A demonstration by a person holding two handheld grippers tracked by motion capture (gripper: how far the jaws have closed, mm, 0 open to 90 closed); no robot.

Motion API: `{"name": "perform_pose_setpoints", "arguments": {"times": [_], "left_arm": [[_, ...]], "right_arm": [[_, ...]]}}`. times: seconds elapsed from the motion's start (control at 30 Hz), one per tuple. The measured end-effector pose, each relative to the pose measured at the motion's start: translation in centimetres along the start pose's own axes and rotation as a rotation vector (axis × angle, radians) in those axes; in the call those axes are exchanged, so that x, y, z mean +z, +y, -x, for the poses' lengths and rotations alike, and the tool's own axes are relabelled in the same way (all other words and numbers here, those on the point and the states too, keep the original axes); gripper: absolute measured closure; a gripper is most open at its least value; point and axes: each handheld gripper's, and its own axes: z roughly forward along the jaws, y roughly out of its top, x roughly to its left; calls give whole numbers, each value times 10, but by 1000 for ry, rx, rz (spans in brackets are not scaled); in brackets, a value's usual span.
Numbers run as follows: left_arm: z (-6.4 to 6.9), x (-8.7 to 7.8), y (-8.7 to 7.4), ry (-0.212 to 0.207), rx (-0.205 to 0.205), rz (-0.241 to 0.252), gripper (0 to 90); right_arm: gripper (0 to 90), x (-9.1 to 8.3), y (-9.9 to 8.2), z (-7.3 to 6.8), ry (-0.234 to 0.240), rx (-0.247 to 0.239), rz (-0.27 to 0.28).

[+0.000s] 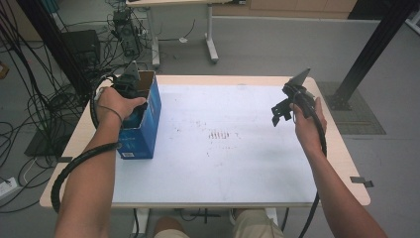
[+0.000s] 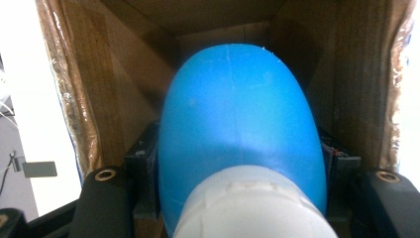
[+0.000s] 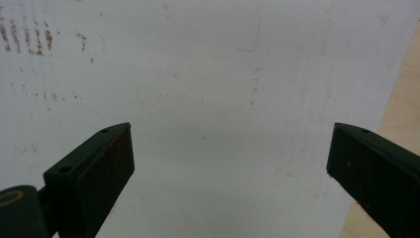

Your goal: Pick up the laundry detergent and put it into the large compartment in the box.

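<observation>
High view: a table (image 1: 341,158) covered by a white sheet (image 1: 228,144), marked near its middle with reddish smudges (image 1: 218,134). At the left edge stands an open blue cardboard box (image 1: 143,131), its mouth upward. The left hand (image 1: 116,101) carries the left gripper (image 1: 130,84) into that mouth, so the gripper reaches down inside the box; something blue shows just under the hand. The right gripper (image 1: 281,113) hangs above the right part of the sheet, well apart from the box, in the right hand (image 1: 308,121). Left gripper view: a blue rounded object (image 2: 237,129) with a white ribbed end (image 2: 252,203) nearest the camera lies between the two jaws, which press against its flanks, so this gripper is closed on it. Its long axis runs along the line of the jaws, pointing away from the camera toward the brown inner walls of the box; what kind of object it is cannot be told. The object sits inside the box, surrounded by cardboard on all sides. Judged from this, the coming move, lifting out or letting go, belongs to the left hand and runs along the box's open axis. Right gripper view: the jaws stand wide apart with nothing between them, above bare white sheet, the table's wooden edge at the right.
</observation>
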Motion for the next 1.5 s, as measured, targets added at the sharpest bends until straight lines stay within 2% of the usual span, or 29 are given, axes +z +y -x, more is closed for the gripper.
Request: {"name": "perform_pose_setpoints", "arguments": {"times": [1.5], "left_arm": [[-1,0,-2,-3,-1,8,368]], "right_arm": [[44,2,1,-1,9,-1,-1]]}}
